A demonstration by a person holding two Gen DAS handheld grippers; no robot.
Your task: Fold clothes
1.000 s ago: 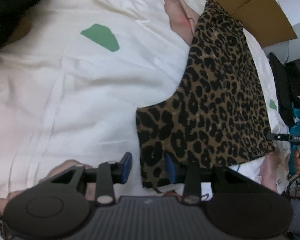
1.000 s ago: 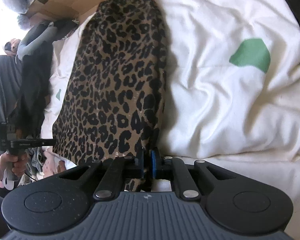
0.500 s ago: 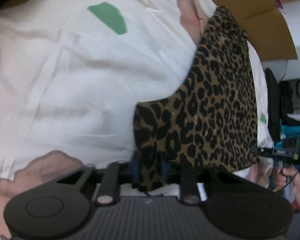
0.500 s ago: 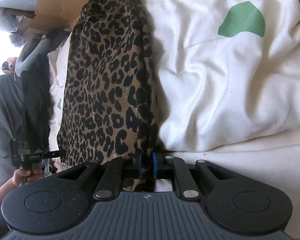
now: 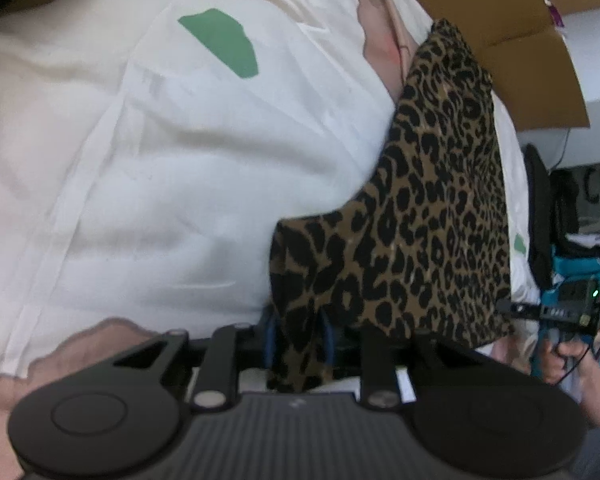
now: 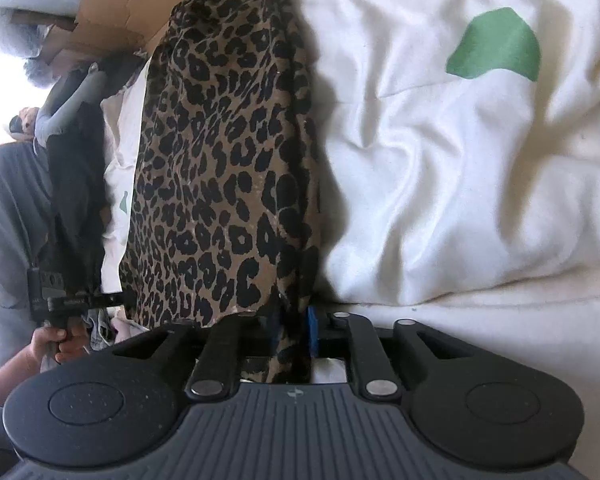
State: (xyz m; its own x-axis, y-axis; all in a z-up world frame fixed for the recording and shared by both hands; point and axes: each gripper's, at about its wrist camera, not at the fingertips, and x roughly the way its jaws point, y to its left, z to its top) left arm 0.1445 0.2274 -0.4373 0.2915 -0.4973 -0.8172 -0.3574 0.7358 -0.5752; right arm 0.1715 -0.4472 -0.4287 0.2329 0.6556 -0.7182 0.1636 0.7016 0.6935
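One leopard-print garment on white bedding, near corners pinched in left gripper and right gripper, two green patches, far end cut off.

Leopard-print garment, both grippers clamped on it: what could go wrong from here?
1. The left gripper pinches only a narrow corner of the leopard-print garment; tension might pull it out of the jaws.
2. The right gripper bites a bunched edge, possibly several layers, so the fold could come out uneven.
3. The white duvet underneath is soft and creased; the garment may wrinkle or drag on it when laid down.
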